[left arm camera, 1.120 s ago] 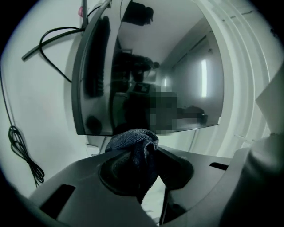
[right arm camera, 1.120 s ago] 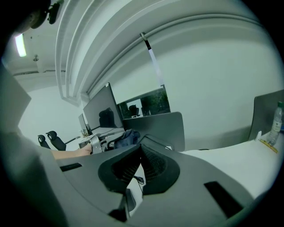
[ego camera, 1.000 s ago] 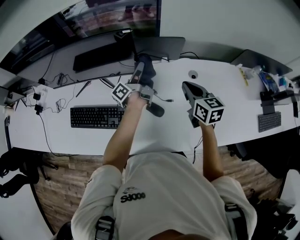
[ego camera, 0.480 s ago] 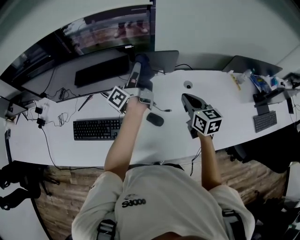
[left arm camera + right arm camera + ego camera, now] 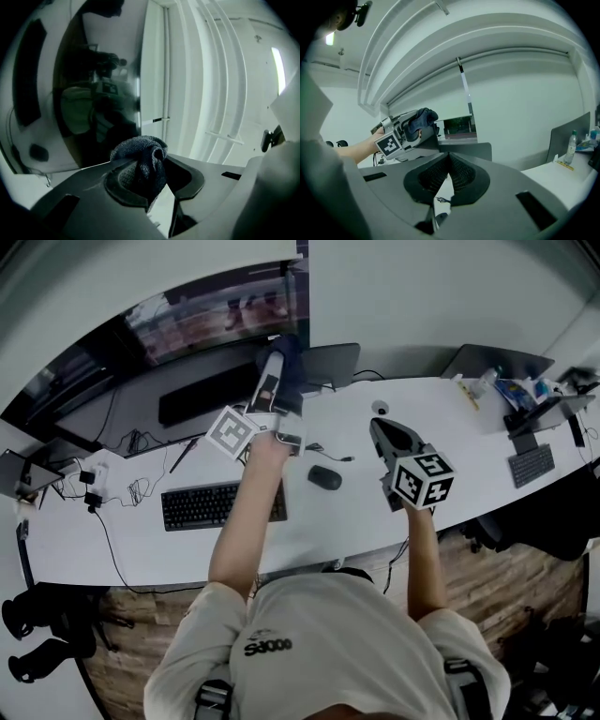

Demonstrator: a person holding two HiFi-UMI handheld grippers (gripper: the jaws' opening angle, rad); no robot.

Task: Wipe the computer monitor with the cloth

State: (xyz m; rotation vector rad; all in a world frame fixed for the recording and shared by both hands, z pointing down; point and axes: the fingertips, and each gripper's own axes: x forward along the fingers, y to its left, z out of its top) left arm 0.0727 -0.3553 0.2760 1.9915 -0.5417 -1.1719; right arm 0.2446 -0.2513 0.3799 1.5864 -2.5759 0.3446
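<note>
Bench [image 5: 337, 521]: white and curved, set against a pale wall; a keyboard [image 5: 220, 504] and a mouse [image 5: 325, 477] lie on it in front of the person.
Monitor [image 5: 216, 320]: wide and dark, standing at the back of the bench; its glossy screen reflects the room in the left gripper view.
Left gripper [image 5: 278, 362]: fingers [image 5: 119, 180] pinched shut on the cloth [image 5: 140, 161], which bulges out above them.
Cloth position: dark and bunched, held up at the monitor's lower right end; whether it touches the screen or stops just short cannot be told.
Right gripper [image 5: 382, 427]: fingers pressed together with nothing between them, held above the bench well apart from the monitor.
Change, left side: over the last second the left gripper has risen from low by the monitor's foot to the screen's edge, and the arm is more stretched. The mouse was partly covered by the wrist and now shows whole.
Change, right side: little; the right gripper sits about where it was.
Meaning for task: the approach looks all but finished and no wiping stroke has begun. With the cloth at the right end, the first pass would probably run leftward across the screen.
</note>
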